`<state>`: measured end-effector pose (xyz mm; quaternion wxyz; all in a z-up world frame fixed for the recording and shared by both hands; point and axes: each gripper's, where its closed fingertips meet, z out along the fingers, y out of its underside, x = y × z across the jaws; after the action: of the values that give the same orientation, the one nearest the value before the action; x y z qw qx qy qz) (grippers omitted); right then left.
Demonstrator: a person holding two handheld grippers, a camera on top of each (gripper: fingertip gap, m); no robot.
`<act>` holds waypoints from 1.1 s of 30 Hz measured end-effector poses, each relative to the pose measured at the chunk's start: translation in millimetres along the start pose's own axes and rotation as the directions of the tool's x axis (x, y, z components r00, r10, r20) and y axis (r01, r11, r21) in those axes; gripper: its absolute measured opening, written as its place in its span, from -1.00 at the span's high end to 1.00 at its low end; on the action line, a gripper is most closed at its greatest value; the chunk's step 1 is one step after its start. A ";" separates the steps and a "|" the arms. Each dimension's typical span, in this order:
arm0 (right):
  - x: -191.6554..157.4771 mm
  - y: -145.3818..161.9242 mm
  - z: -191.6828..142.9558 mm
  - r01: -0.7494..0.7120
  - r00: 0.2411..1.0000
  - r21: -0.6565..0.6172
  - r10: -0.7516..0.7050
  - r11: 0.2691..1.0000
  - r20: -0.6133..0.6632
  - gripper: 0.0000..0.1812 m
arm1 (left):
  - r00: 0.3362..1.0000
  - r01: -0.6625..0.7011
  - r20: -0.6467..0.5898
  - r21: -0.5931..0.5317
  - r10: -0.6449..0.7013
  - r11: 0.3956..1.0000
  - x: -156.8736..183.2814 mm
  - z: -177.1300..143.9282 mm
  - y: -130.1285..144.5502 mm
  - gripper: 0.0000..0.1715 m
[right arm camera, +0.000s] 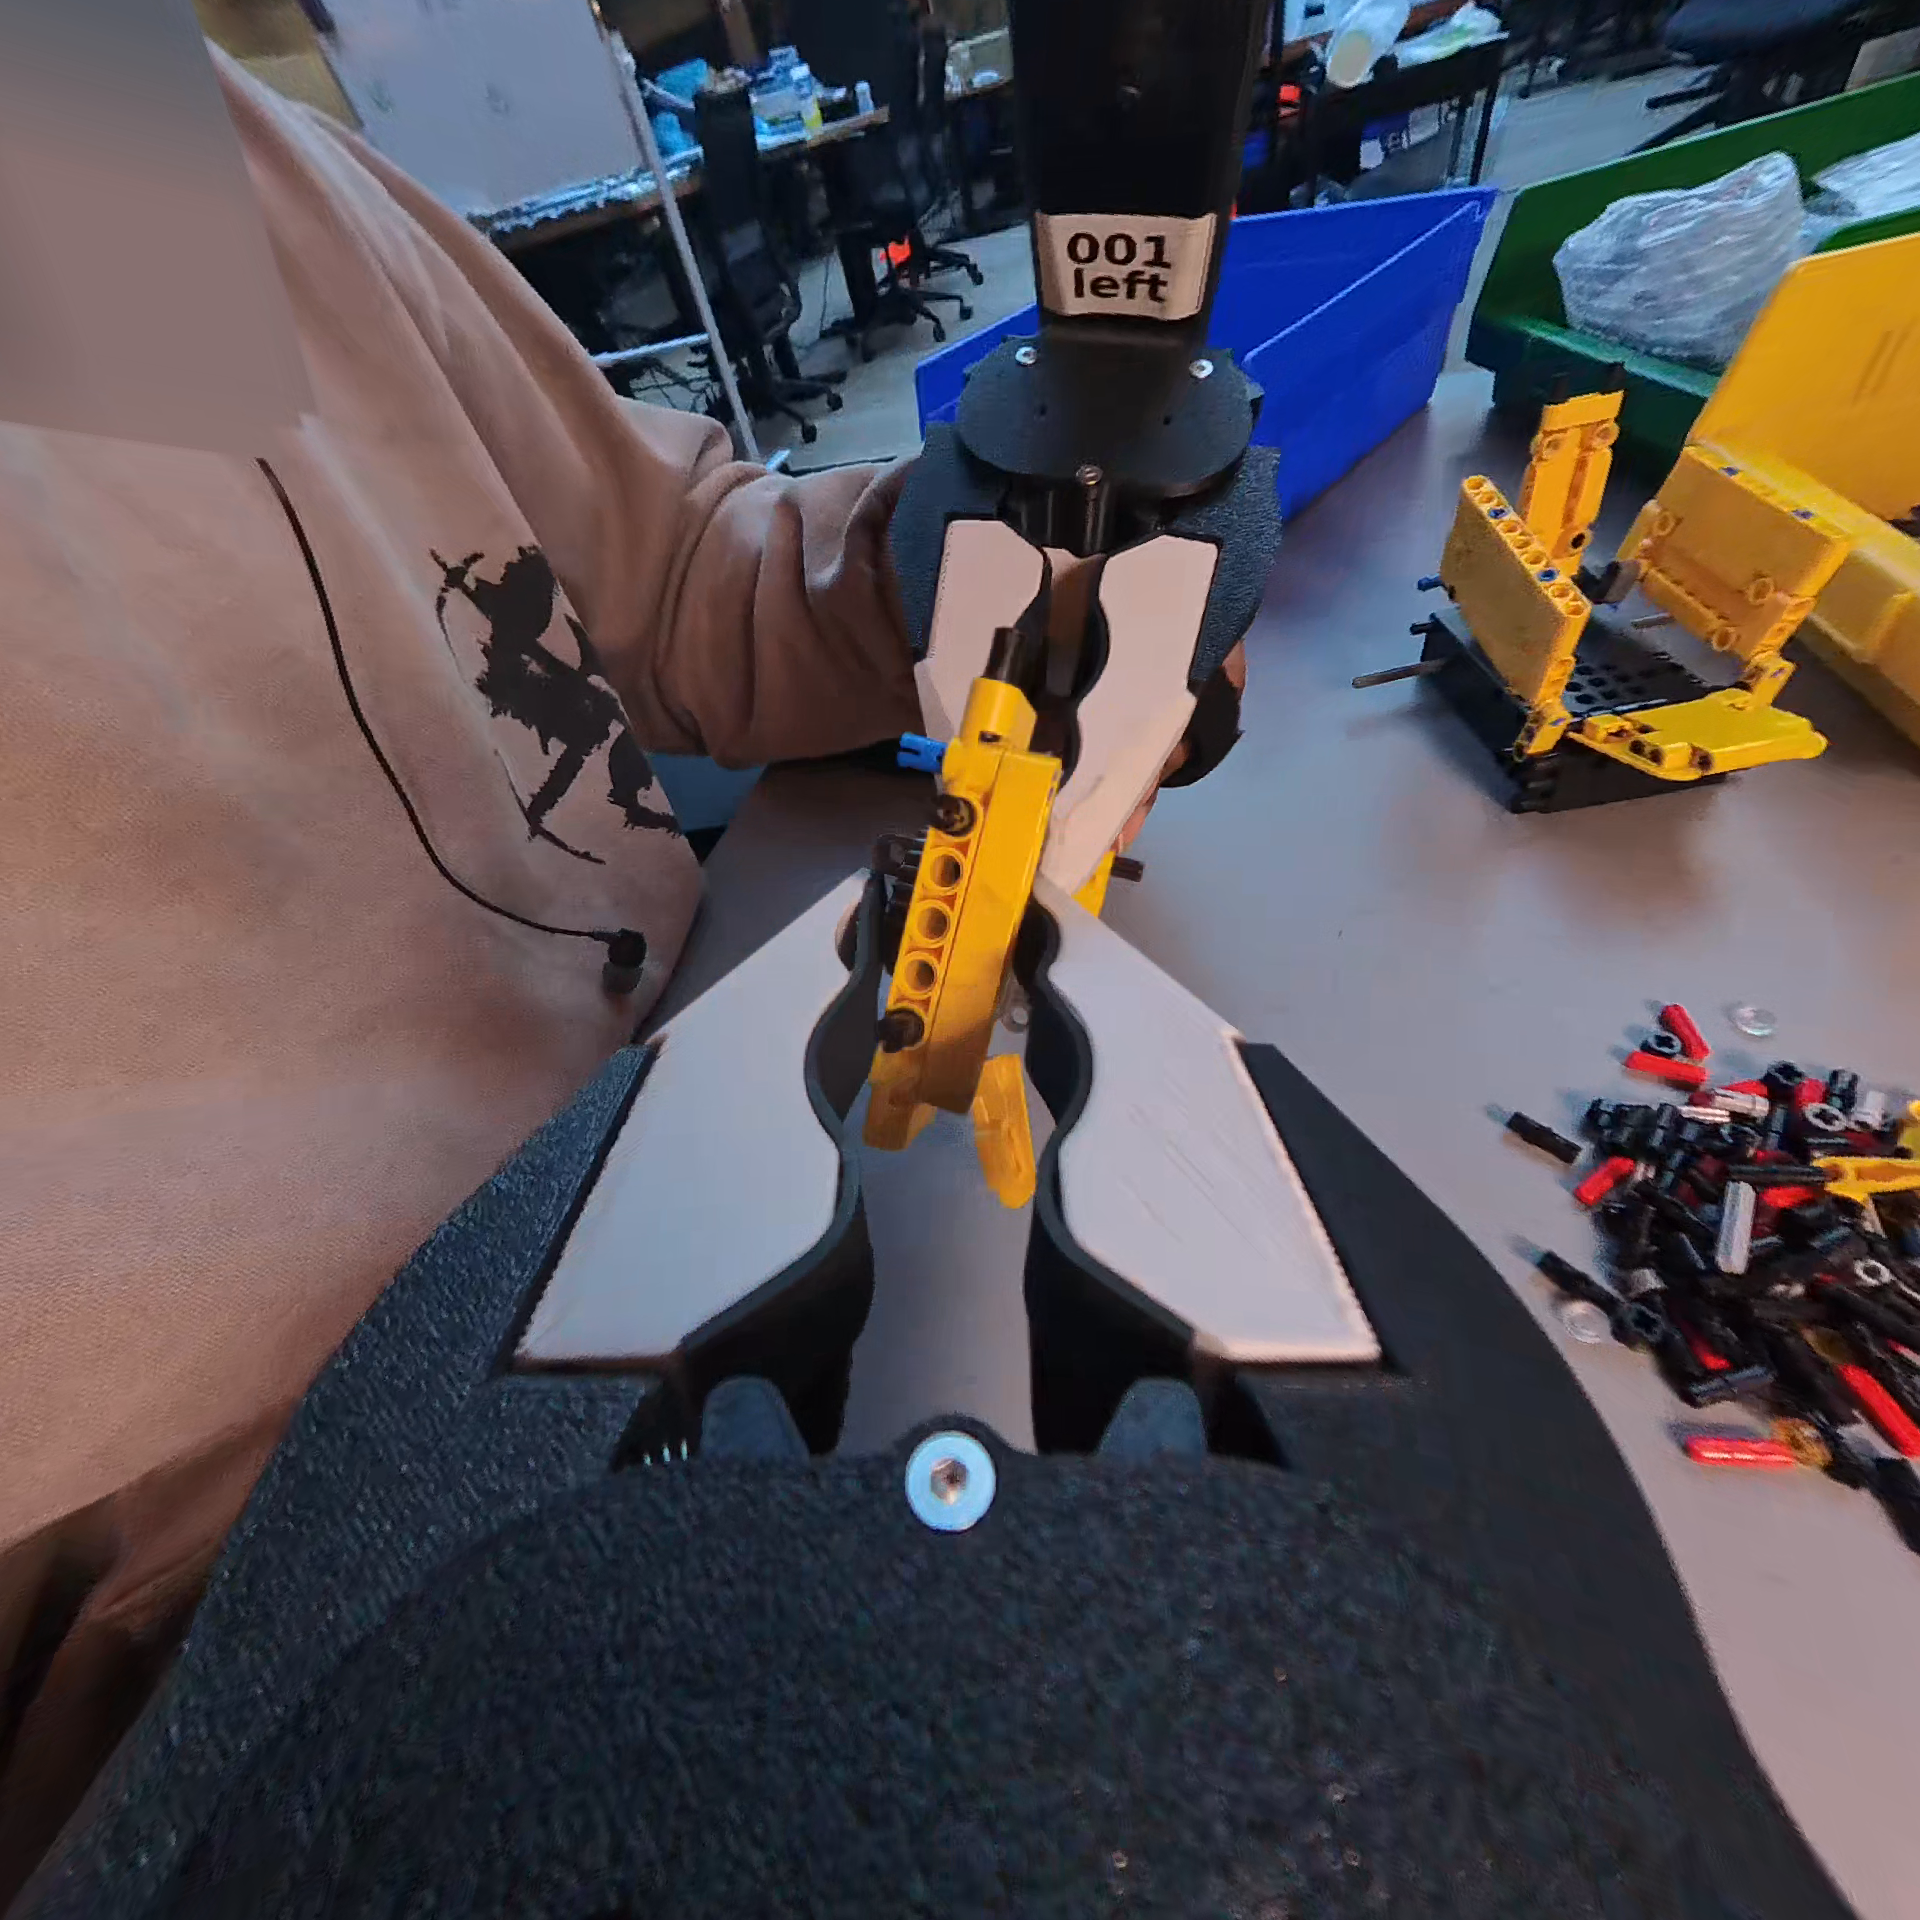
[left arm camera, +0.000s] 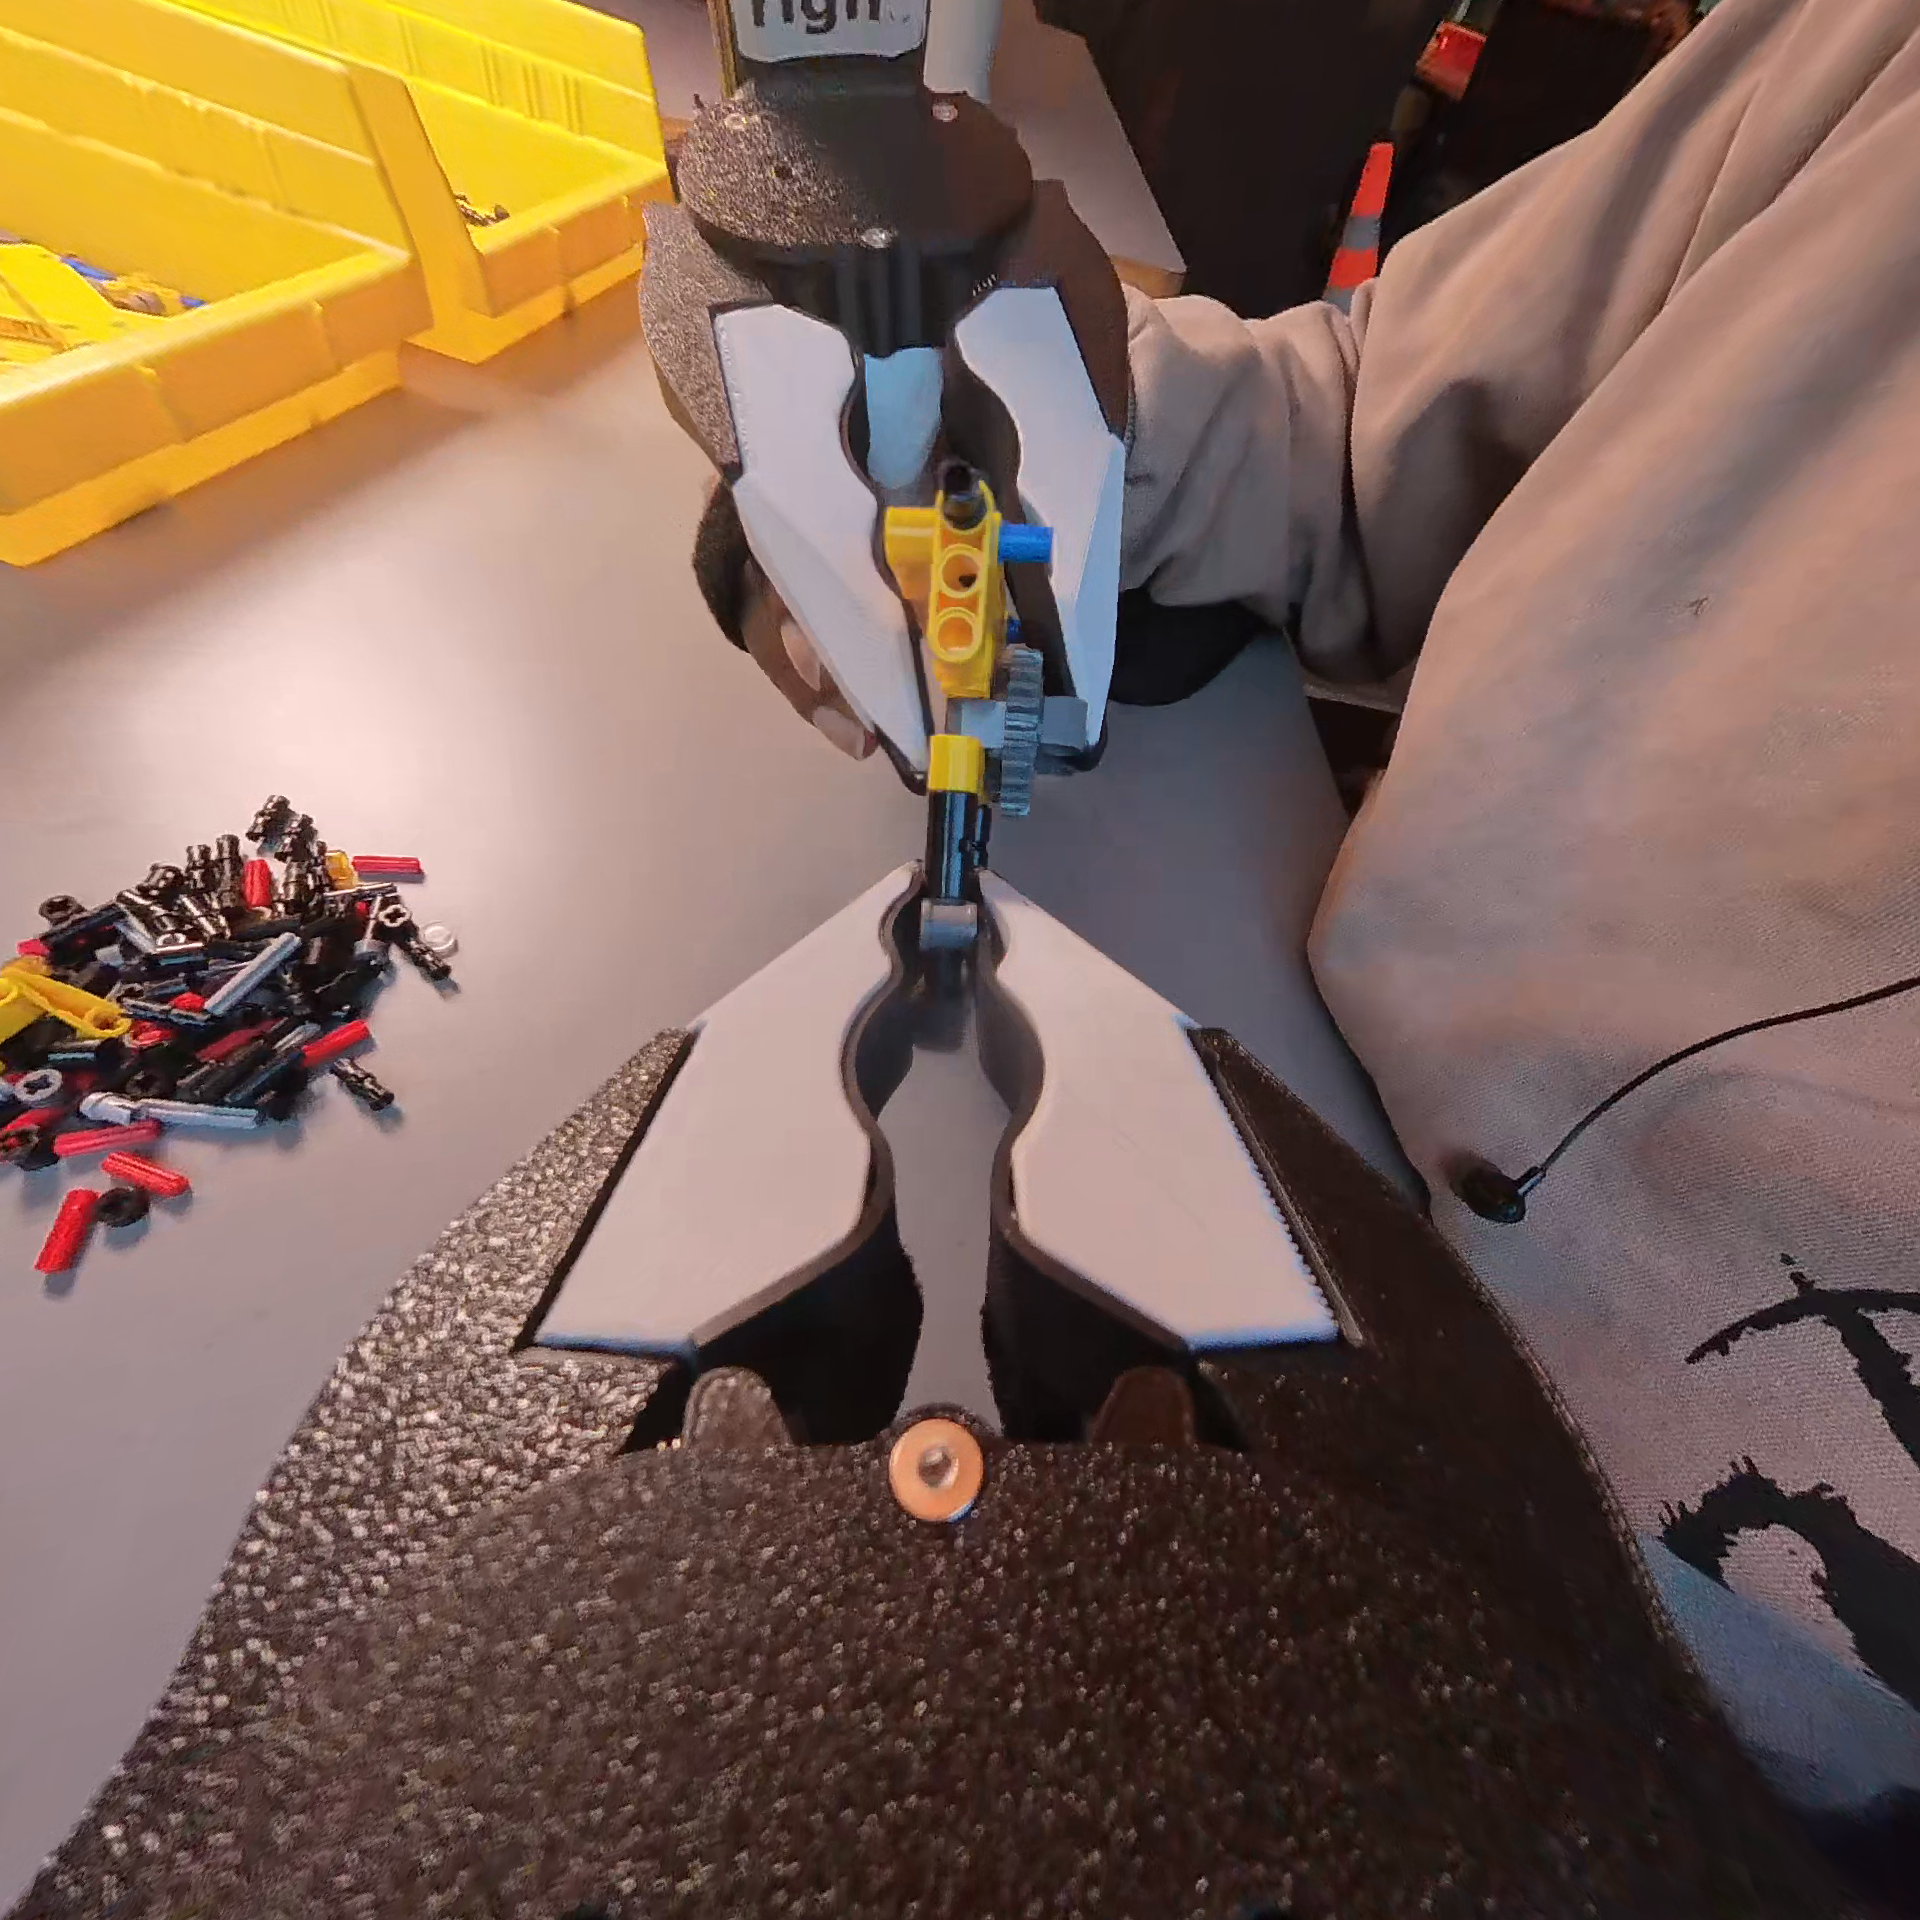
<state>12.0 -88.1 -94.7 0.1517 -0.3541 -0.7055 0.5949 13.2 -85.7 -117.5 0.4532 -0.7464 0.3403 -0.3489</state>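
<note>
We see the left tongs (left arm camera: 951, 904) clamped on a grey piece at the end of a black axle (left arm camera: 956, 836) that sticks out of the yellow assembly (left arm camera: 956, 592). Facing them tip to tip, the right tongs (right arm camera: 951, 935) are clamped on that same assembly (right arm camera: 961, 935), holding it above the grey bench (left arm camera: 520, 675). A grey gear (left arm camera: 1020, 727) sits on the assembly between the right tongs' tips. Left of the left tongs lies a pile of red and black pins (left arm camera: 197, 987), with yellow bins (left arm camera: 208, 260) beyond it. Right of the right tongs stands a yellow model (right arm camera: 1621, 644), near a blue bin (right arm camera: 1351, 312).
</note>
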 end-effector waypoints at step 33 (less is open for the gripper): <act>-9.5 -53.2 -26.2 -0.024 0.995 0.450 -0.022 0.893 0.097 0.78 | 0.997 0.032 -0.079 0.313 -0.007 0.949 7.4 -18.6 -41.9 0.50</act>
<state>18.3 -77.7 -35.9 0.1941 -0.2799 -0.5549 0.7590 9.7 -85.0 -71.1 0.5492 -0.6543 0.2902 -0.4313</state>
